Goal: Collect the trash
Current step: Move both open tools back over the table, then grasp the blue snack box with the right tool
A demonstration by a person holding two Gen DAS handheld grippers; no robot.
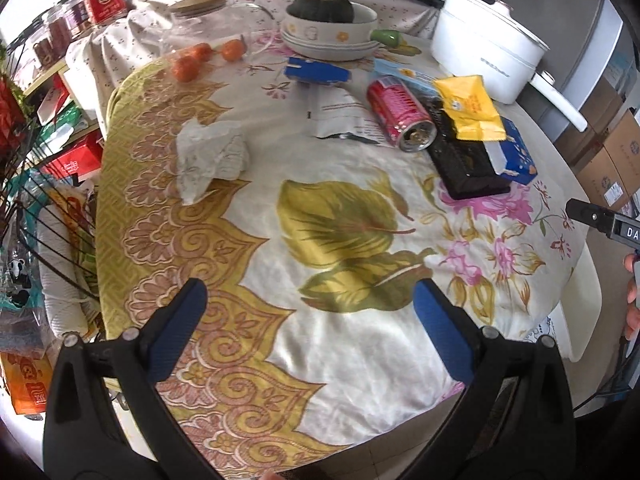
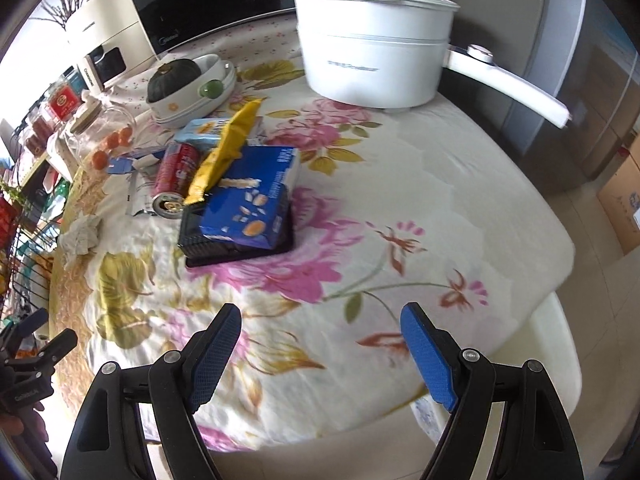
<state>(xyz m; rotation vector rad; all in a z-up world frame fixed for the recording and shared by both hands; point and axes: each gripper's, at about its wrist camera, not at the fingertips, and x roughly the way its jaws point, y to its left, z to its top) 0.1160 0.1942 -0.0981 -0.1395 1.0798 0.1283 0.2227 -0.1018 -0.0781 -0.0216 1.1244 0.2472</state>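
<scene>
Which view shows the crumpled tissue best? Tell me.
The left wrist view: the crumpled tissue lies large and unobstructed on the tablecloth. In the right wrist view it is small, near the left edge.

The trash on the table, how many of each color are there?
Red: 1, the soda can
Yellow: 1, the yellow wrapper
Blue: 2, the blue box and the torn blue carton
White: 2, the crumpled tissue and the white pouch
Black: 1, the black tray
Total: 7

red can [image 1: 400, 110] on its side beside crumpled tissue [image 1: 212, 154].
</scene>
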